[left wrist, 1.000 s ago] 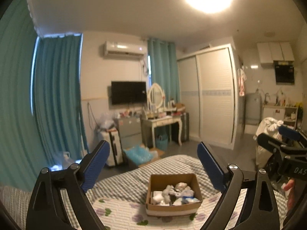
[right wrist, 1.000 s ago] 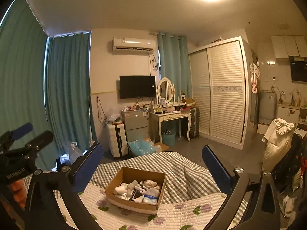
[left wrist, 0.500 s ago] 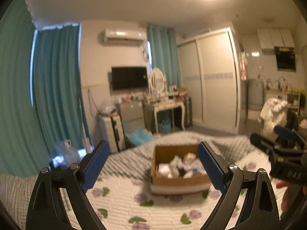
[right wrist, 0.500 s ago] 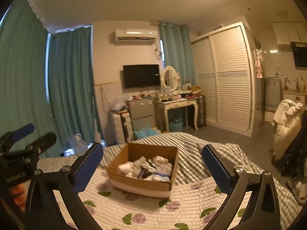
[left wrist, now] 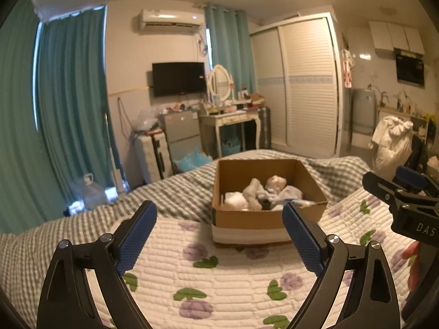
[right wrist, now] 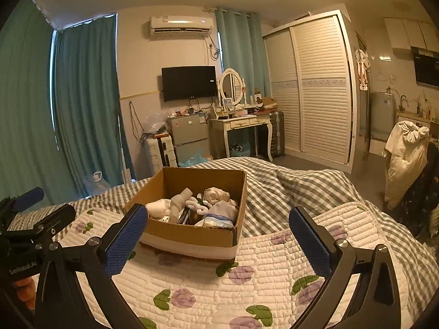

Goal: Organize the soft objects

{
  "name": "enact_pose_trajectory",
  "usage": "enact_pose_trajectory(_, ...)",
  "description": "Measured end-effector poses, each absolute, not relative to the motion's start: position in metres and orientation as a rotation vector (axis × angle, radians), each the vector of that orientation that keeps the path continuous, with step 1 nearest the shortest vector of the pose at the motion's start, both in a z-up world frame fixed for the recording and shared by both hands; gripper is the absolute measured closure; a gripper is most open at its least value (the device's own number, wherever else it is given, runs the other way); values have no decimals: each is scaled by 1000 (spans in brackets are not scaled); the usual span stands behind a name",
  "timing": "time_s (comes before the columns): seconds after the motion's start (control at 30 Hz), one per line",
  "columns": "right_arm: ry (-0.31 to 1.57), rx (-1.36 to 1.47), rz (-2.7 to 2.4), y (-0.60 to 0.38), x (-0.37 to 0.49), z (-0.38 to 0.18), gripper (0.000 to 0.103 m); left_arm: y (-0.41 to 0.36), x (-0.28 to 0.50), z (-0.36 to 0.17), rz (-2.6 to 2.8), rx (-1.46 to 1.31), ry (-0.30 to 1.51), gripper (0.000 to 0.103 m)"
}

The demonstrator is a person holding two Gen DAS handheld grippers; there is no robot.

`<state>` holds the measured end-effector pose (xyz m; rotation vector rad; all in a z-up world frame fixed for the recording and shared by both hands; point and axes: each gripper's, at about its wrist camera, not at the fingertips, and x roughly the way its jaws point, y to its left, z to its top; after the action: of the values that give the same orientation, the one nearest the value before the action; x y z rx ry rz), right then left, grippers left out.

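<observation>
Cardboard box [right wrist: 192, 235] on quilt [right wrist: 247, 288] holds jumbled soft socks [right wrist: 197, 205].

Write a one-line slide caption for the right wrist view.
Open right gripper poised over a floral quilt, facing a cardboard box of soft items; left gripper at frame left.

A lived-in home bedroom: a quilted bed [right wrist: 247, 288], wall television [right wrist: 189, 82], dressing table [right wrist: 241, 122], sliding wardrobe [right wrist: 315, 87], teal curtains [right wrist: 85, 96].

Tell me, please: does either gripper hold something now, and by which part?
Nothing is held. The left gripper and the right gripper are both open and empty above the quilt; the soft things lie in the cardboard box.
</observation>
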<state>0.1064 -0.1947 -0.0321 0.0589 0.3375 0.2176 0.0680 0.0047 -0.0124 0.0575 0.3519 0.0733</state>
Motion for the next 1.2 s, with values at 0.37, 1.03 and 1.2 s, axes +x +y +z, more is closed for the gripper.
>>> enact_pose_trajectory(0.37,343,68,213,-195,99,-32,0,7,66,-15,70,49,352,9)
enact_pose_trajectory(1.03,360,70,217,-188,99,-36,0,12,60,-16,76,43,354,9)
enact_pose_trajectory(1.2,362,72,218,-186,99,-37,0,11,59,-15,72,42,353,9)
